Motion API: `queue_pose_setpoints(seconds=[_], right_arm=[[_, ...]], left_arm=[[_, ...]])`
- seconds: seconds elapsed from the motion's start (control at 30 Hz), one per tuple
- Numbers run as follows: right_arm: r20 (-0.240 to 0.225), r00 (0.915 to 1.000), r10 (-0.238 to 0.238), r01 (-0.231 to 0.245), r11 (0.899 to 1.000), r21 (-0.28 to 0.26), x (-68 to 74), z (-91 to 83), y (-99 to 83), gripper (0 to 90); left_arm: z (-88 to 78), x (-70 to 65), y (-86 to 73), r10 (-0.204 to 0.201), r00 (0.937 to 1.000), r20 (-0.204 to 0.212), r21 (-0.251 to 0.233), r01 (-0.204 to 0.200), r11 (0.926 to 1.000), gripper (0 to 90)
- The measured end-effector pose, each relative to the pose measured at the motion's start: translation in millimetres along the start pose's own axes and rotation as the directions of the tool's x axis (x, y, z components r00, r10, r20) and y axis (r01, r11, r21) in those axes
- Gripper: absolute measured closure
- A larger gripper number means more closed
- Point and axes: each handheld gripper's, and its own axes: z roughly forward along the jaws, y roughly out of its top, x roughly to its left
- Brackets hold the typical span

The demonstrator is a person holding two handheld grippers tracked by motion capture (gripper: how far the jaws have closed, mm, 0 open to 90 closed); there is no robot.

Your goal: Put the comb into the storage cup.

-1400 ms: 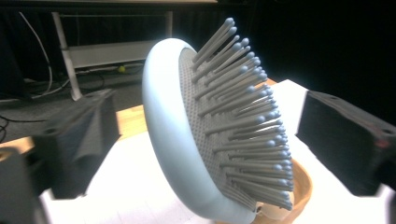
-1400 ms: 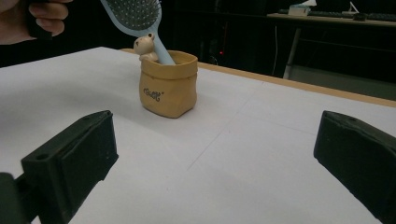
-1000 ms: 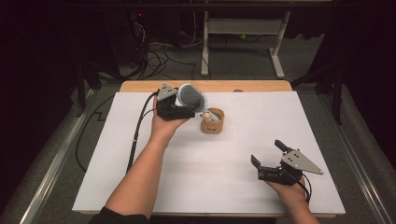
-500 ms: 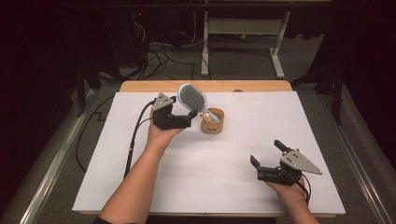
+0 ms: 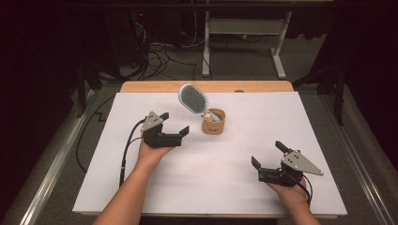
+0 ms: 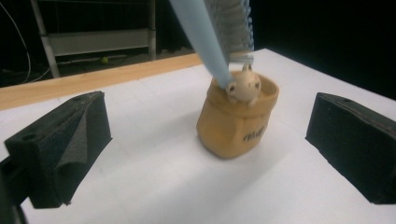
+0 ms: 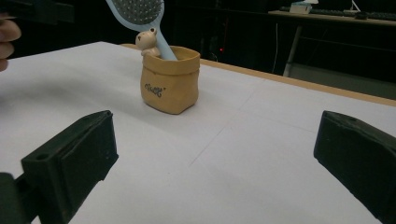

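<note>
A light blue hairbrush stands handle-down in a small tan pot with a little bear figure on its rim, at the middle back of the white sheet. The brush leans left out of the pot. My left gripper is open, empty, a short way left of the pot. My right gripper is open and empty near the front right, and its view shows the pot and brush farther off.
The white sheet covers a wooden table. Behind the table stand a white metal frame and loose cables on the floor. A black cable trails from my left gripper.
My left gripper let go of the hairbrush, which now rests in the pot, and drew back toward the front left. The right gripper stayed put.
</note>
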Motion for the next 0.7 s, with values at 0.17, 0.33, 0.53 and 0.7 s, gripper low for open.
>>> queue_pose_setpoints(seconds=[0.17, 0.33, 0.53, 0.7], right_arm=[[0.004, 1.0000, 0.000, 0.000, 1.000, -0.001, 0.4, -0.5, 0.3, 0.0], [0.011, 0.9999, -0.001, 0.001, 1.000, 0.000, 0.5, -1.7, 0.8, 0.0], [0.020, 0.9998, 0.007, -0.007, 1.000, 0.002, -0.9, -5.2, 0.8, 0.0], [0.019, 0.9996, 0.020, -0.019, 1.000, -0.010, -1.9, -10.5, 1.5, 0.0]], left_arm=[[-29.5, 4.7, -2.8, 0.010, 0.9999, -0.003, -0.011, -0.010, 0.9999, 0.7], [-63.1, 5.2, -5.4, 0.024, 0.9997, 0.001, -0.014, -0.024, 0.9996, 0.9], [-104.7, 9.7, -6.0, 0.059, 0.9981, -0.021, -0.023, -0.059, 0.9980, 0.4], [-136.9, 16.1, 4.5, 0.045, 0.9977, -0.050, -0.074, -0.049, 0.9961, 0.4]])
